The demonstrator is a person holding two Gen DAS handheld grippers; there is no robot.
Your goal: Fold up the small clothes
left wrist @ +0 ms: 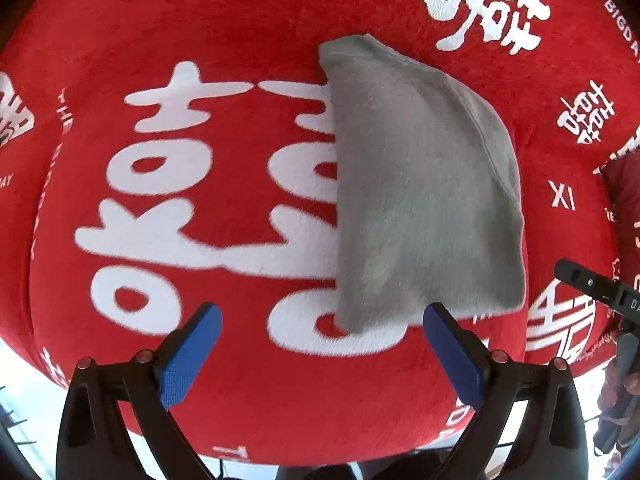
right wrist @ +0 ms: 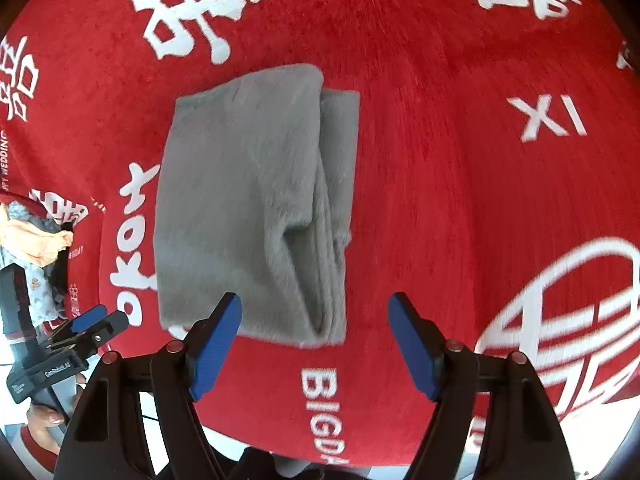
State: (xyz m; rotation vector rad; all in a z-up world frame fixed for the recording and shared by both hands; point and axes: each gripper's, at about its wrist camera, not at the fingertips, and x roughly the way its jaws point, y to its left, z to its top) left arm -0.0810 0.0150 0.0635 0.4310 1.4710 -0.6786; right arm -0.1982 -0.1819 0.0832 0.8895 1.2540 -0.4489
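A small grey garment lies folded flat on a red blanket printed with white characters. In the right wrist view the grey garment shows a layered fold along its right side. My left gripper hangs open above the garment's near edge, with nothing between its blue pads. Over the garment's near right corner my right gripper also stands open and holds nothing. The right gripper's black finger shows at the right edge of the left wrist view. The left gripper appears at lower left in the right wrist view.
The red blanket covers the whole work surface and drops off at the near edge, where pale floor shows. A pile of other clothes lies at the left edge of the right wrist view. A person's hand holds the left gripper's handle.
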